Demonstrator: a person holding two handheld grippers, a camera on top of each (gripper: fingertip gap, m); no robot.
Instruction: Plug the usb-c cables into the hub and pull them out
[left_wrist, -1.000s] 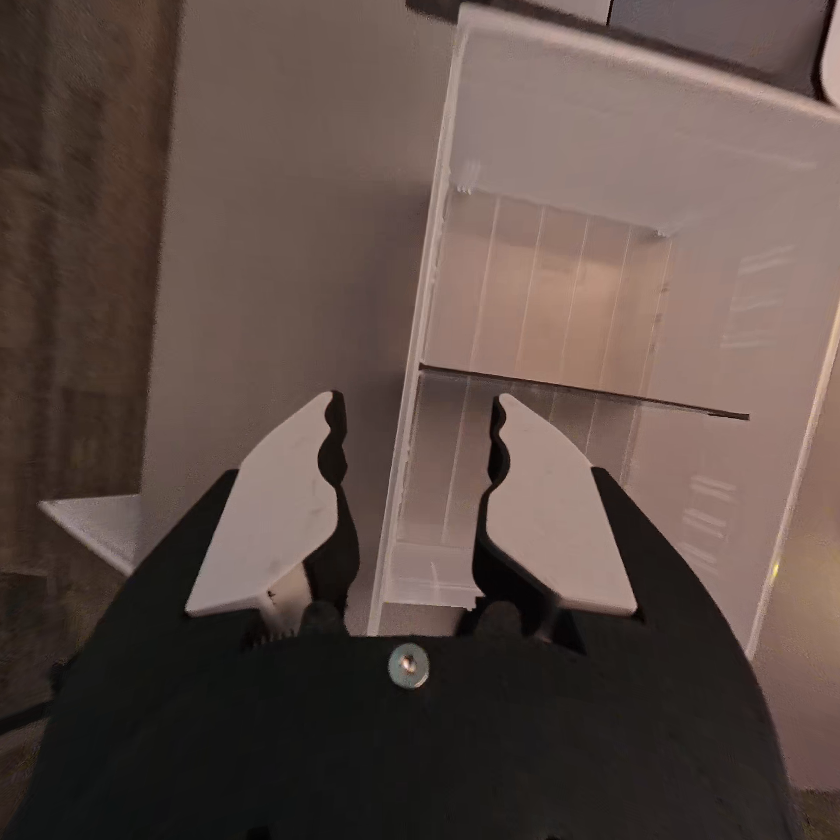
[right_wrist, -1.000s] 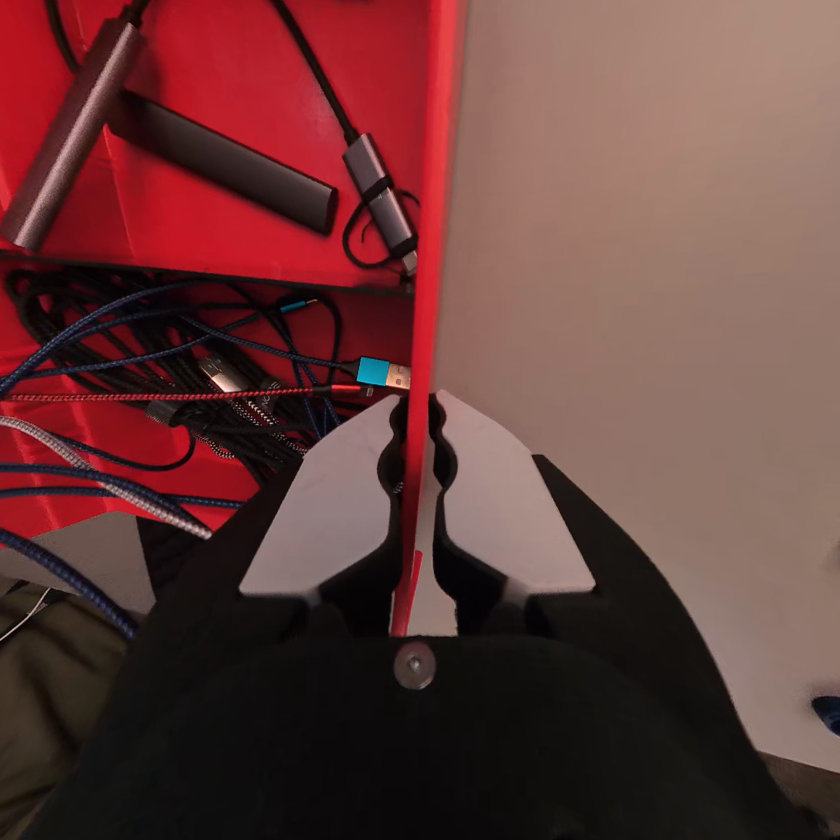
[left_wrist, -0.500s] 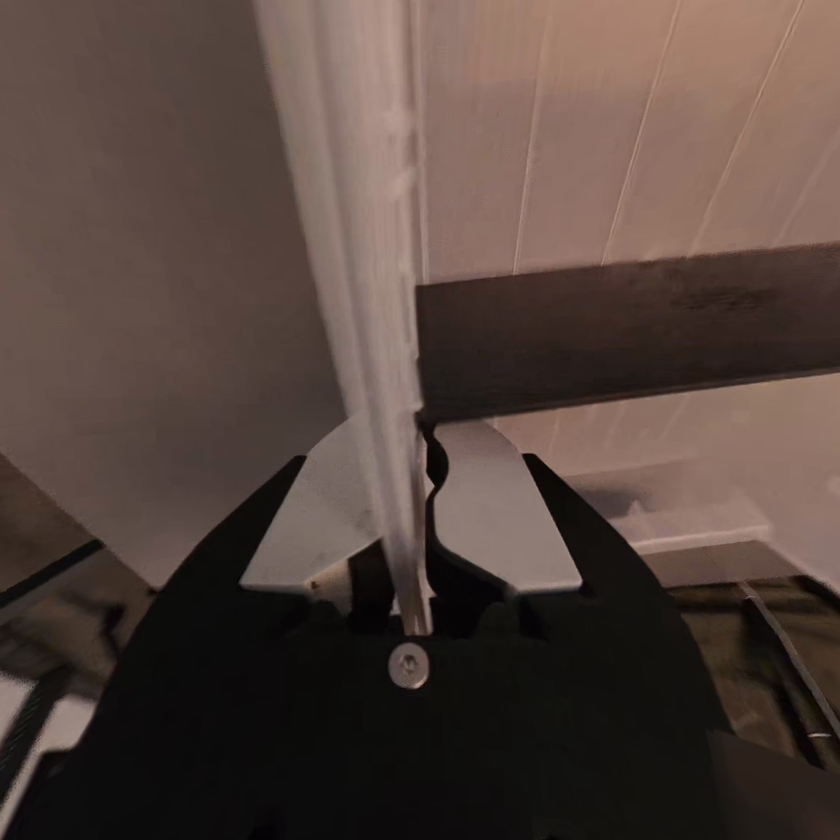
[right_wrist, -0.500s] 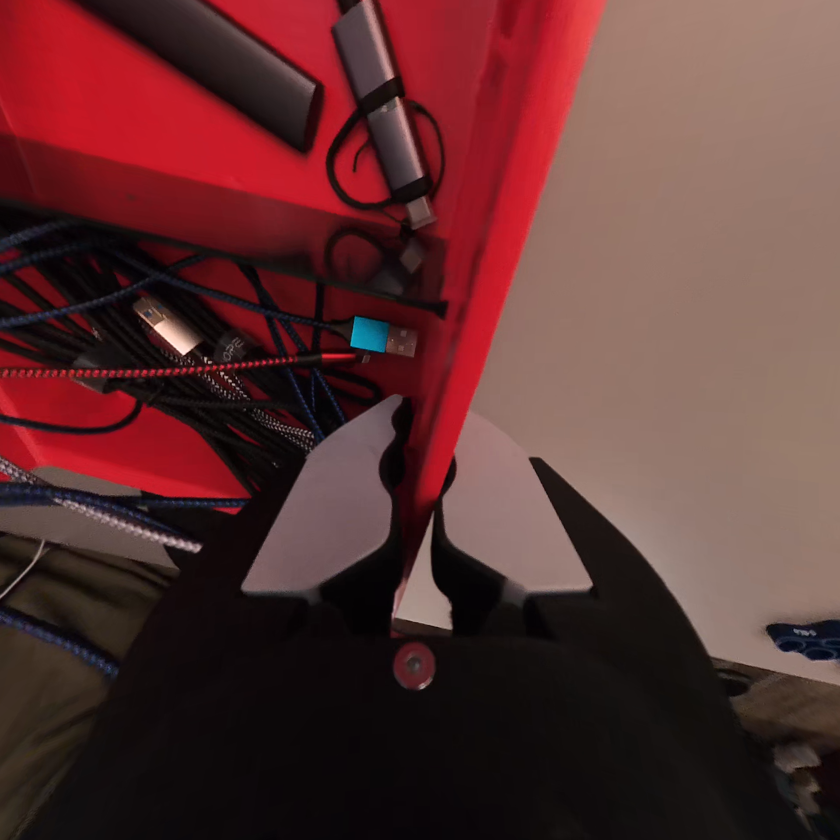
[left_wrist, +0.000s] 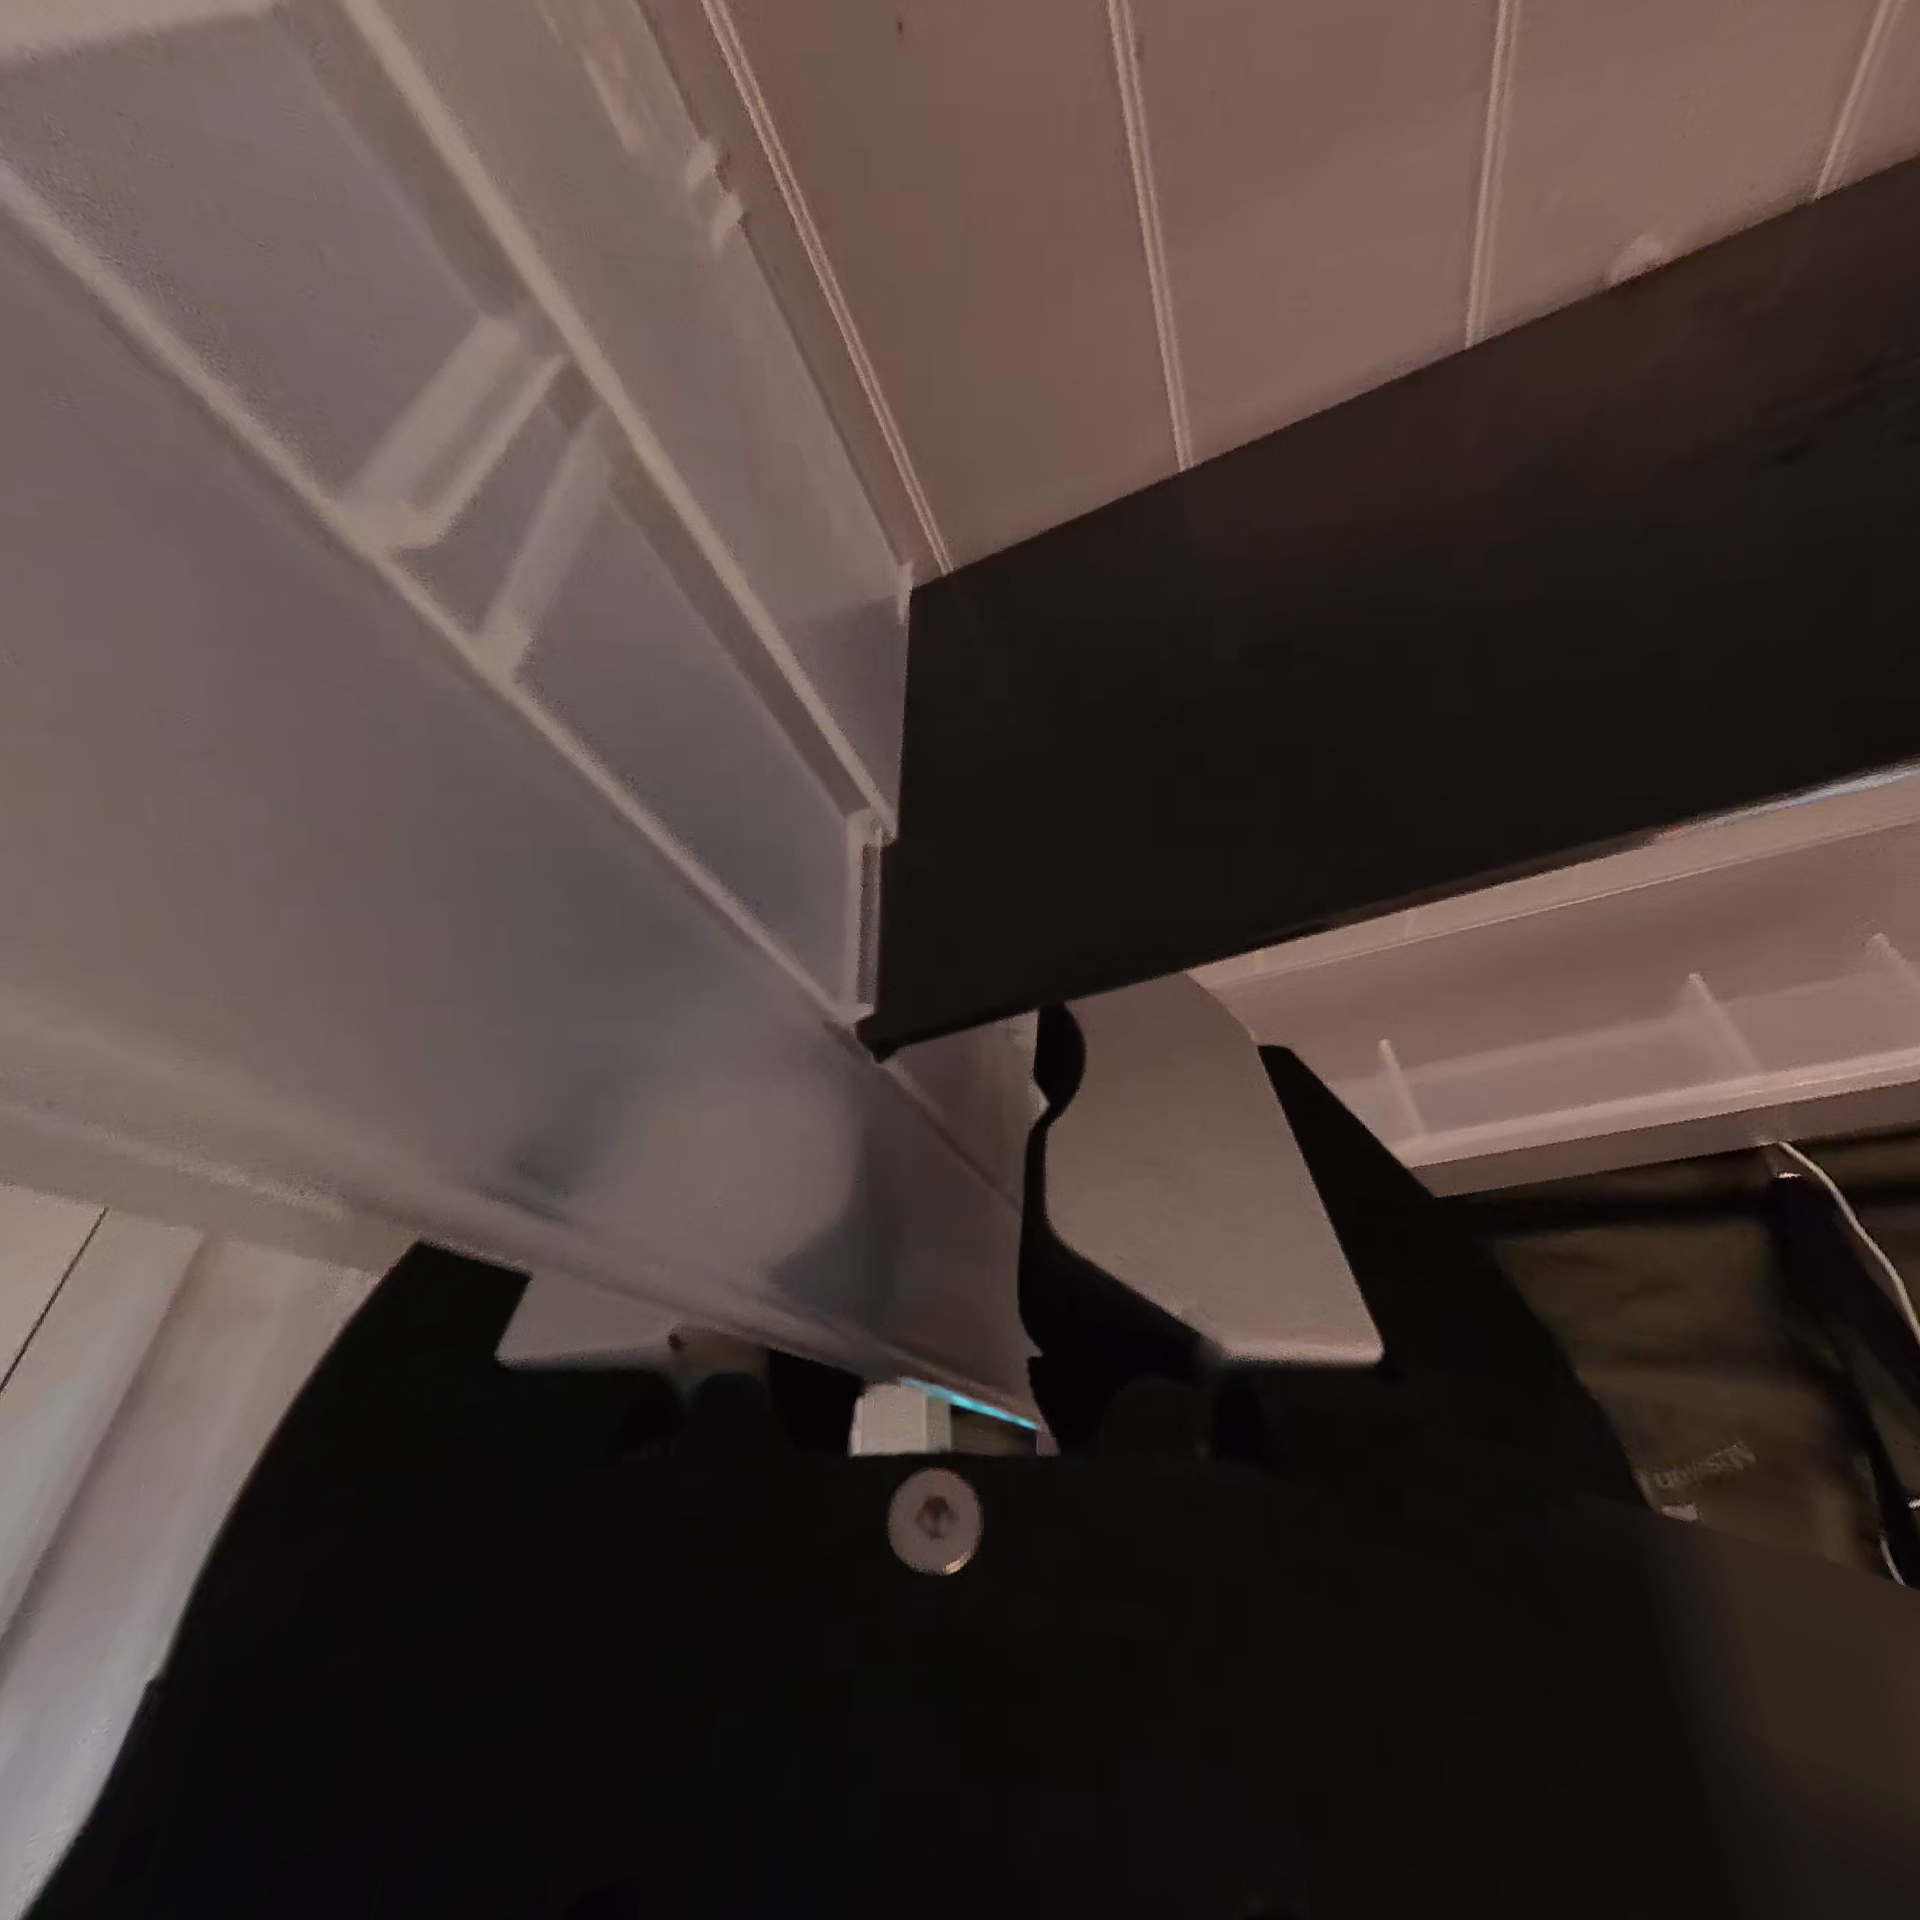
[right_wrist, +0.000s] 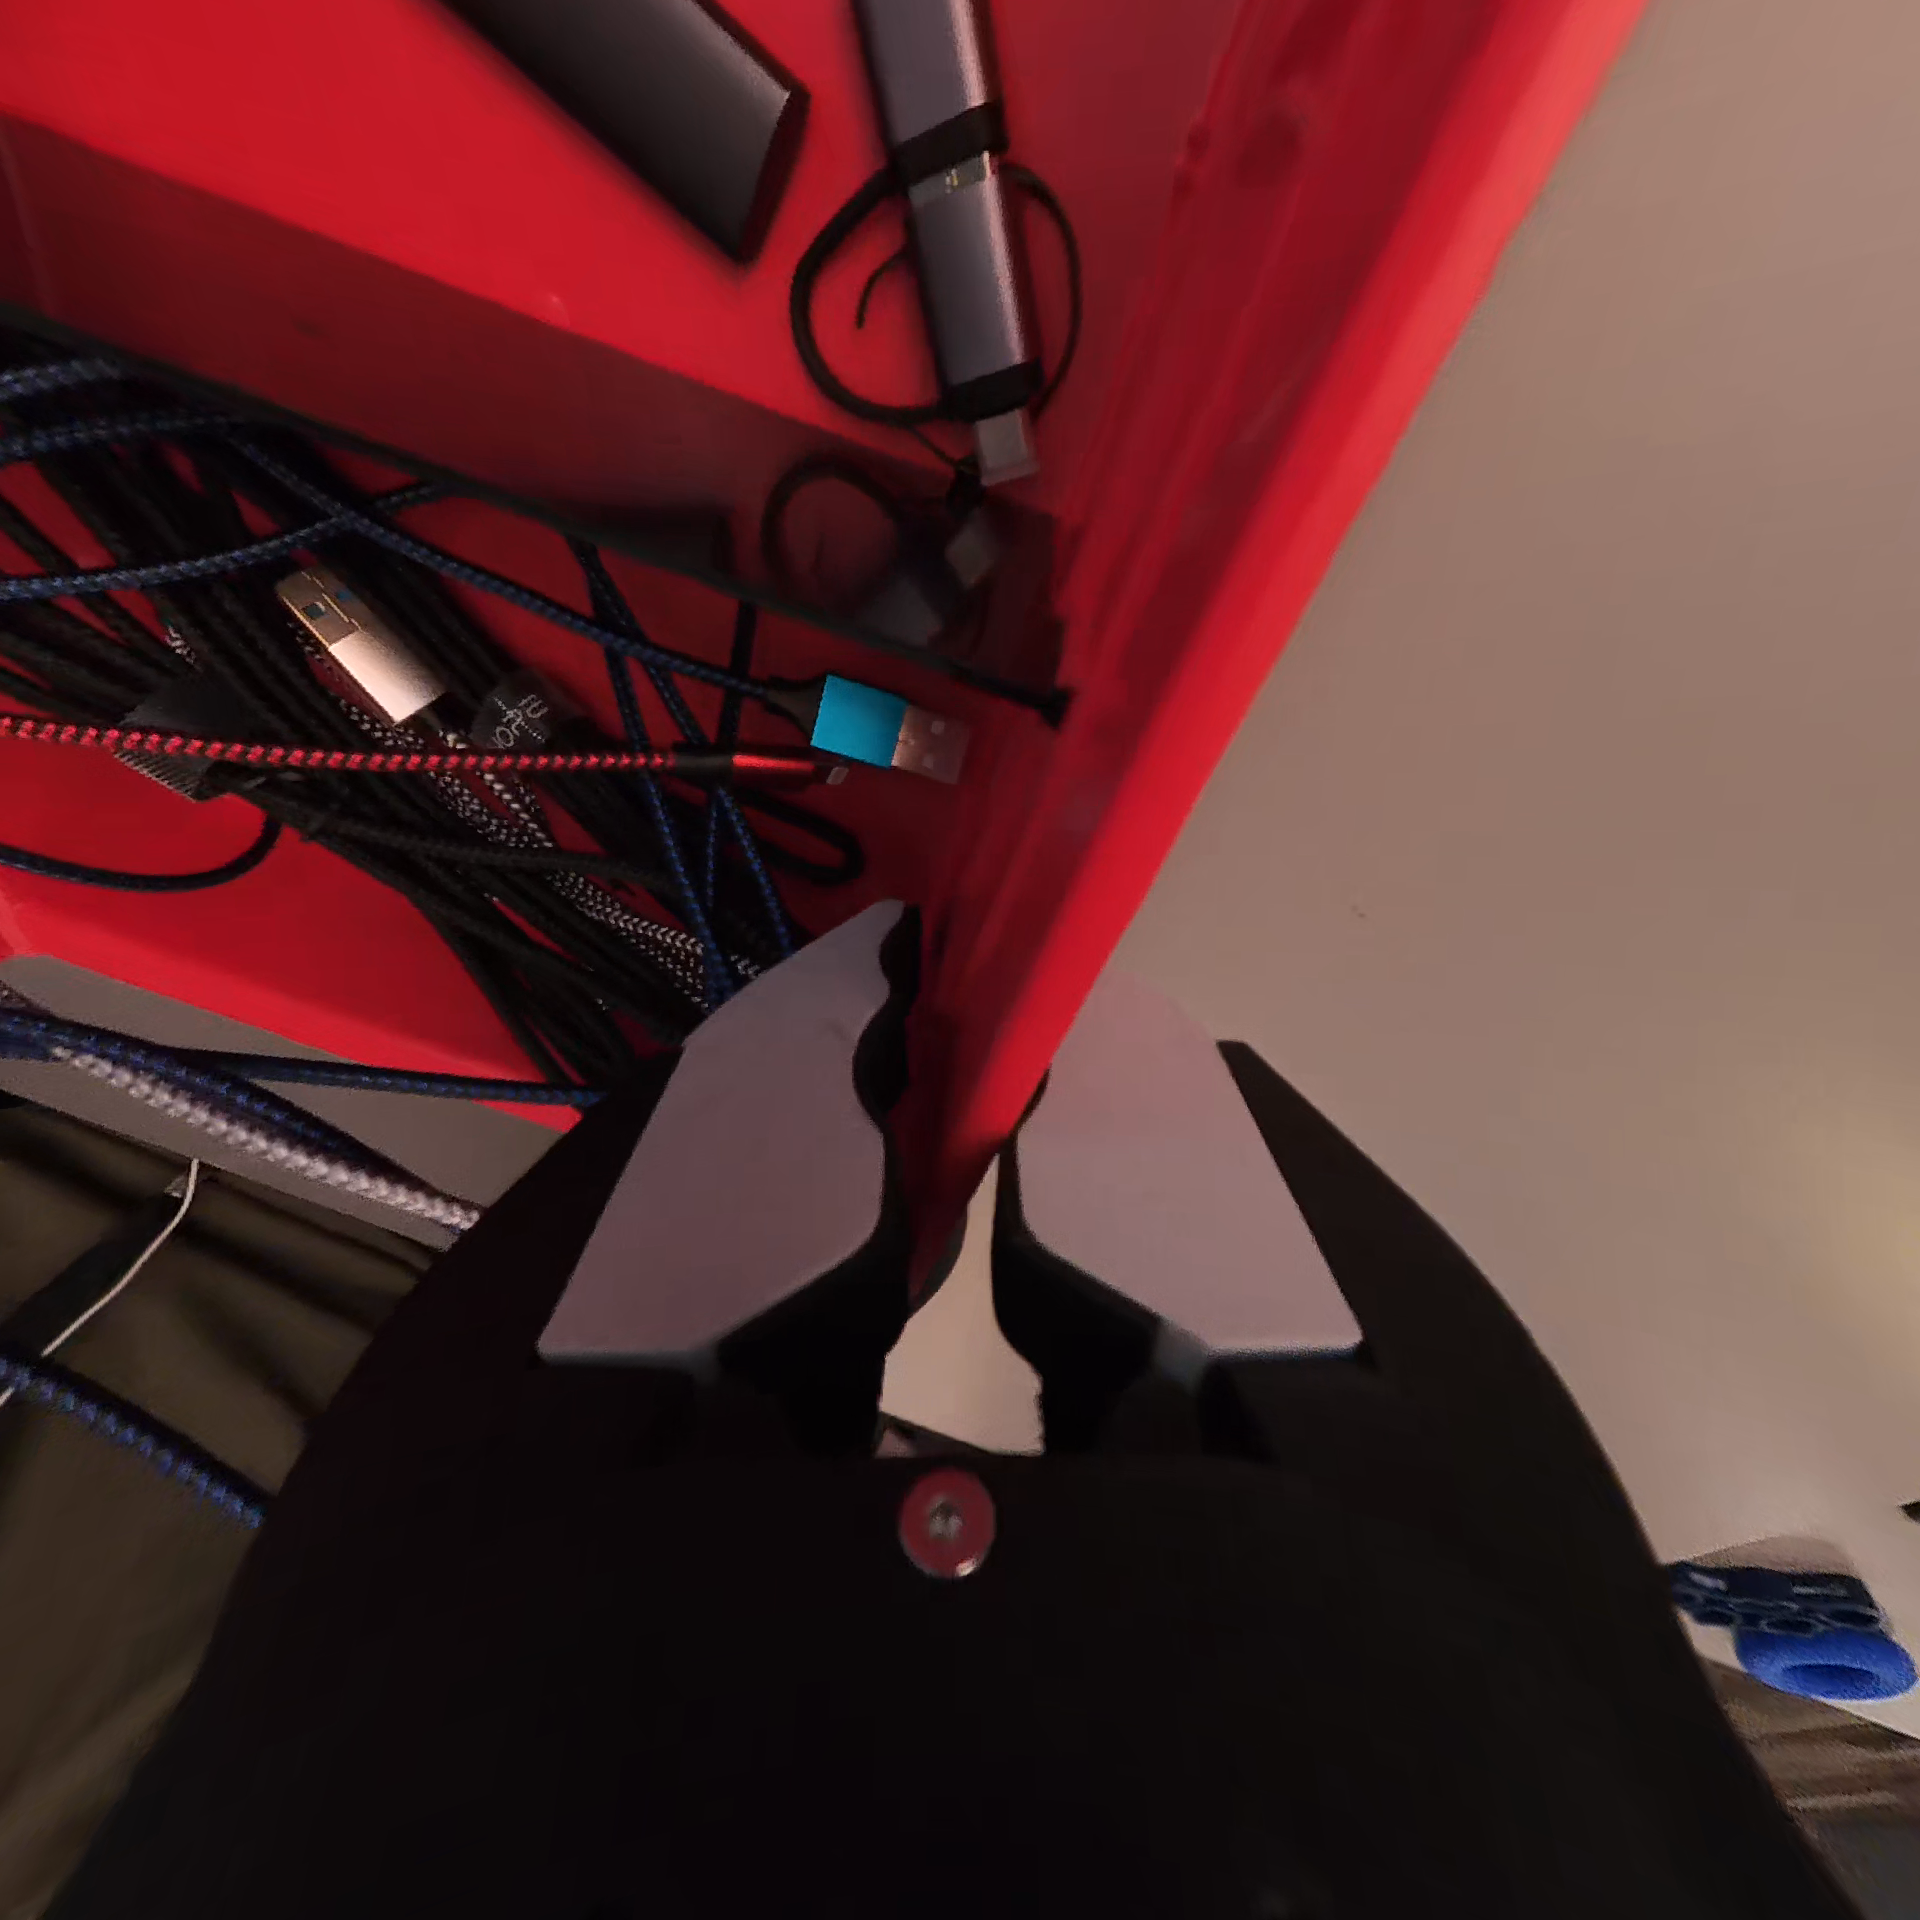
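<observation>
Left gripper (left_wrist: 1023, 1117): closed on the side wall of a translucent white bin (left_wrist: 436, 831), whose wall runs from the upper left of the frame down between the two pale fingers.
Black divider (left_wrist: 1351, 707): crosses the white bin's interior from centre to upper right, its lower corner just above the fingertips.
Right gripper (right_wrist: 966, 1049): clamped on the right-hand wall of a red bin (right_wrist: 1195, 520), one finger inside, one outside.
Hub (right_wrist: 951, 239): a grey stick-shaped unit with its black lead looped round it, upper centre of the frame, in the red bin's far compartment.
Second hub (right_wrist: 665, 114): dark slab, top of frame, same compartment.
Cables (right_wrist: 436, 790): tangled blue, black, white and red braided leads fill the near compartment, centre left; a teal-collared plug (right_wrist: 883, 727) lies close to the gripped wall.
Table (right_wrist: 1558, 831): pale surface, right of frame.
</observation>
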